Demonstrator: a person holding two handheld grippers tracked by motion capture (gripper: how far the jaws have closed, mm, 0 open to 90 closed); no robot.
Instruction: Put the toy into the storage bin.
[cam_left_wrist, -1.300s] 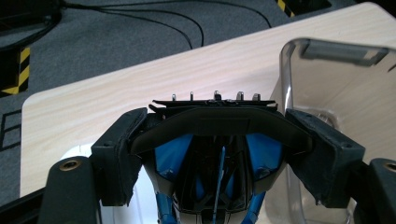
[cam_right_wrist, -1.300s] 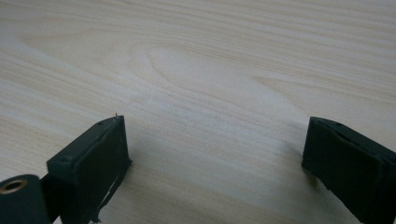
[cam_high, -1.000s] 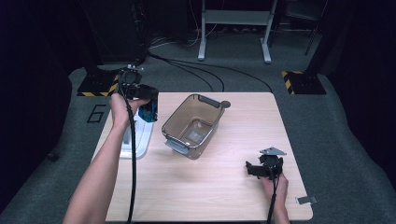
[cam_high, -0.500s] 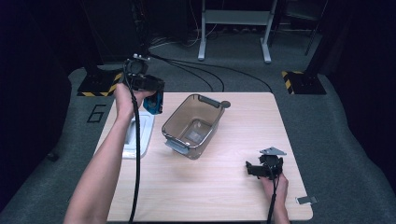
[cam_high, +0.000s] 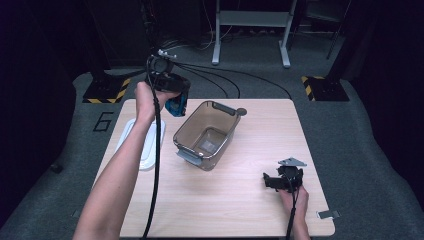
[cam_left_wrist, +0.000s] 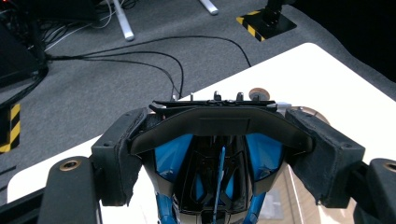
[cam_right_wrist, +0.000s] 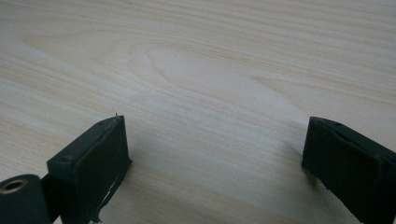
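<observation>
- My left gripper (cam_high: 172, 97), upper left, pinches a blue-and-black gadget (cam_left_wrist: 217, 172), lifted beside the clear bin (cam_high: 207, 134), probably for dropping in.
- My right gripper (cam_high: 272, 181) rests spread on the table (cam_high: 250, 210), lower right, out of the way.

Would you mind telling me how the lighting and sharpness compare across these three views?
High view: table evenly lit, surroundings very dark. Left gripper view: tabletop overexposed, blue-and-black object sharp. Right gripper view: wood grain soft, faint shadows beside the right claw.
</observation>
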